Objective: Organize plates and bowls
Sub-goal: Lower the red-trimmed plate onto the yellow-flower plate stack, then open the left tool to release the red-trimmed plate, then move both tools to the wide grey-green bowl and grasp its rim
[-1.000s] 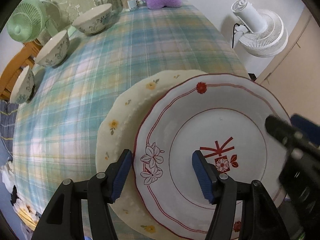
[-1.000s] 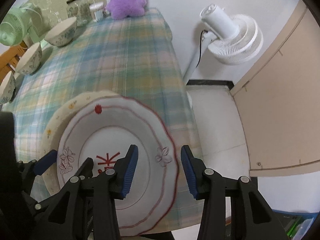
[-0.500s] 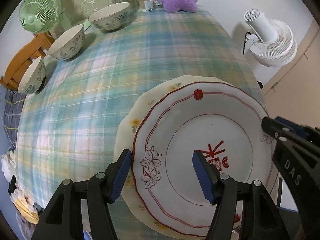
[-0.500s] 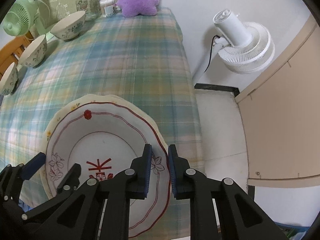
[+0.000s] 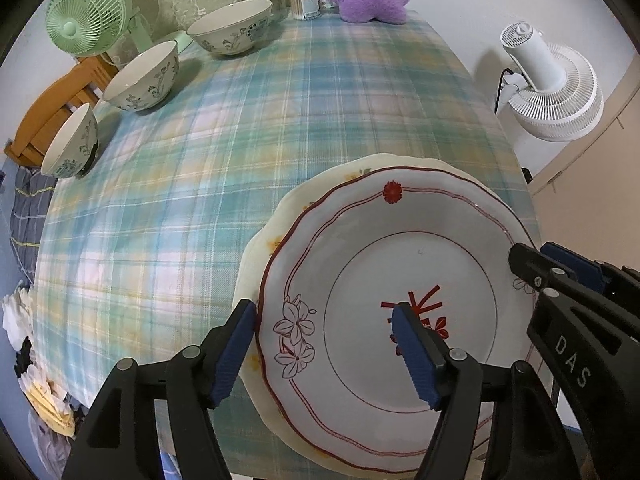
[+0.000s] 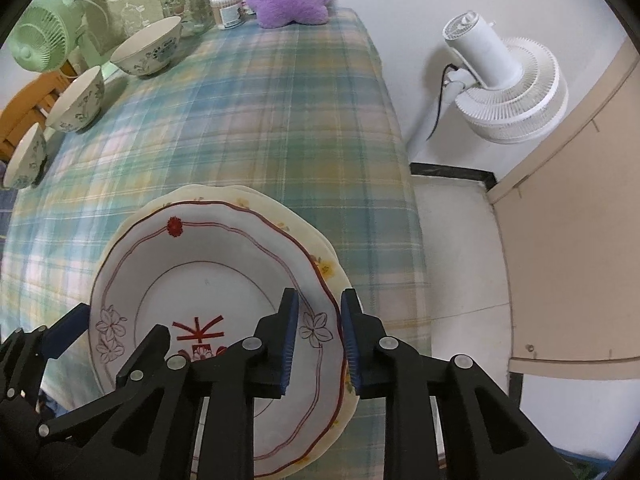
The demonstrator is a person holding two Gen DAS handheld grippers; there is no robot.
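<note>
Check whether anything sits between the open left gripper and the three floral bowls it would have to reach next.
Nothing visible does. Between the left gripper, straddling the red-trimmed white plate's rim, and the three floral bowls along the table's far left edge lies only bare plaid tablecloth.

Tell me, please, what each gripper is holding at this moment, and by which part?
The right gripper straddles the right rim of the red-trimmed plate, not visibly clamping it. The left gripper is open around its left rim, gripping nothing.
</note>
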